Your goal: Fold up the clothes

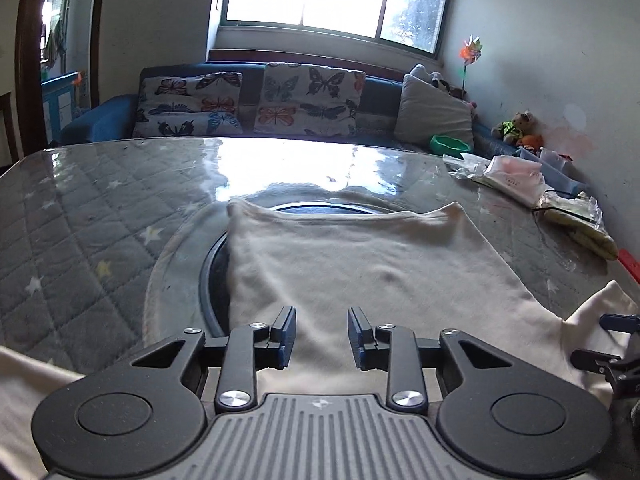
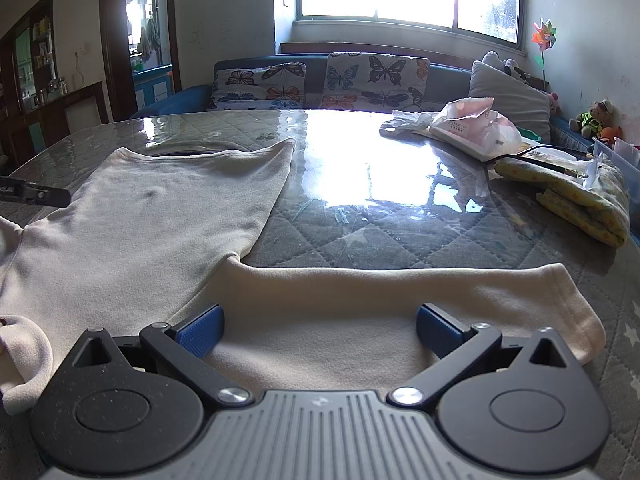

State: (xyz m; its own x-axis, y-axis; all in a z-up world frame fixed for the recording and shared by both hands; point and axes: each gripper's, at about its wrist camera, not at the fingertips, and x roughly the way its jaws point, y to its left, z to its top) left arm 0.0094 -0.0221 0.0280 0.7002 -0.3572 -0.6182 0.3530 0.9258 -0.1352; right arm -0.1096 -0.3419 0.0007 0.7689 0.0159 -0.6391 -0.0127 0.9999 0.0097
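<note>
Nearest the right wrist camera, the right gripper [image 2: 318,330] hangs with its jaws spread wide over the near sleeve [image 2: 400,312] of the cream garment [image 2: 132,240], holding nothing; the blue pads sit apart above the cloth, which suggests it is placed to take that sleeve and bring it inward. The left gripper [image 1: 322,338] stands over the body of the same garment with its jaws partly closed, a clear gap between the pads and no cloth caught in them, so it too grips nothing. It seems set to pin or pinch the fabric near the fold line.

The garment lies flat on the quilted, star-patterned table [image 2: 400,236], under whose glossy clear cover light glares. It is a pale cream, soft-looking long-sleeved top, spread with its straight far edge away from the cameras and one sleeve stretched sideways along the near side. A faint dark spot marks the middle. Its far edge overlaps a round dark inset [image 1: 212,272] in the table.
</note>
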